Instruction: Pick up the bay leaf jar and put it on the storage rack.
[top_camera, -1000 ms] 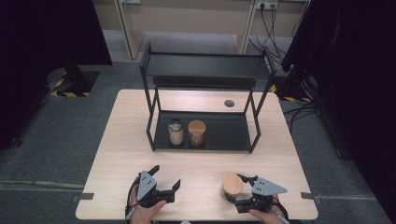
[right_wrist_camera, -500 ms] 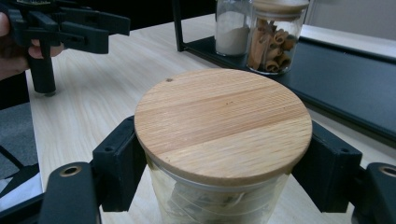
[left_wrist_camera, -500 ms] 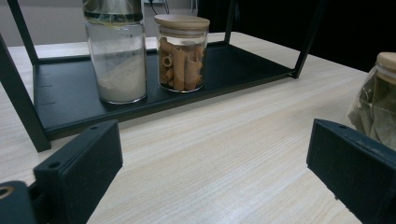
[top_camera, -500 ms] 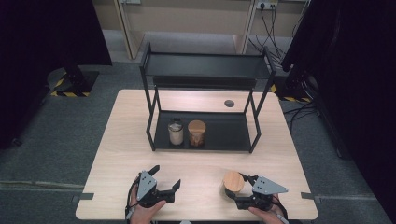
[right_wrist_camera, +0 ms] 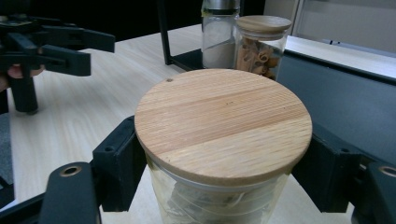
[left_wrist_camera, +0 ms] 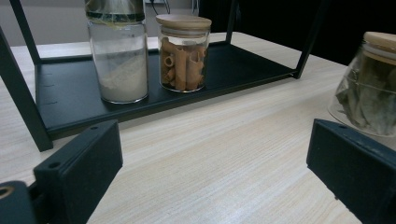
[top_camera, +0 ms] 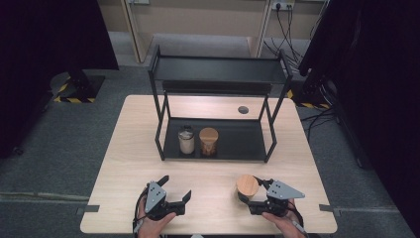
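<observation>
Light wood table, grey carpet; right hand-held gripper clamped on lidded jar, left hand-held gripper agape, empty.

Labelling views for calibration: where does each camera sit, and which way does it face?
High view: above the person's side, looking forward and down at the table and rack; both hands with grippers show.
Left gripper view: rides the left gripper, facing the rack; open jaws show.
Right gripper view: rides the right gripper, clamped on the leaf jar.
All share the pasta jar.
</observation>
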Tool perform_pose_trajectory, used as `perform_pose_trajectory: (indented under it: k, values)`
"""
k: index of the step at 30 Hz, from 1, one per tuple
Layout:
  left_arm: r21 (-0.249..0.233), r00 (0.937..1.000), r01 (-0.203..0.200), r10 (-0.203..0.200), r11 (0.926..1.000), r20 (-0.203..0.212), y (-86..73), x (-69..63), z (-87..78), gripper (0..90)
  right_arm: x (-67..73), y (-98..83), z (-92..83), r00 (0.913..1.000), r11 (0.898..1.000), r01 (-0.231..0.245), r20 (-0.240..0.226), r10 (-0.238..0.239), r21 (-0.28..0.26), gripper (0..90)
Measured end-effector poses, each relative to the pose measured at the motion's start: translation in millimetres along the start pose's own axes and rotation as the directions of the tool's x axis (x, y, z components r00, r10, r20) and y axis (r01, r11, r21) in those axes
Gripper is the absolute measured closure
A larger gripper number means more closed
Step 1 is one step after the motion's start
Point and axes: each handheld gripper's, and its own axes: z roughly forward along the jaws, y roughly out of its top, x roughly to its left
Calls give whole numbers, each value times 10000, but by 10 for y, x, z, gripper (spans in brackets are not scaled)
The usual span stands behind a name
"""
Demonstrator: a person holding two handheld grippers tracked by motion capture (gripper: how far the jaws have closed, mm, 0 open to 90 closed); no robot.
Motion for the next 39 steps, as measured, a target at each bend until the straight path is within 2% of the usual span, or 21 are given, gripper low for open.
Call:
perform_pose_trajectory:
  k: [14, 23, 39]
  values:
    - [12, 10000, 35, -35, 10000, -9, 2, 6, 0, 29, -93, 146, 149, 9996, 10000, -63, 269, 63, 16, 254]
    - [17, 10000, 39, -39, 10000, -19, 3, 11, -1, 29, -144, 272, 256, 9979, 9999, -129, 638, 127, 31, 254]
    - [54, 10000, 21, -21, 10000, -11, 5, 14, 2, 30, -210, 477, 555, 9913, 9992, -249, 1302, 207, 306, 254]
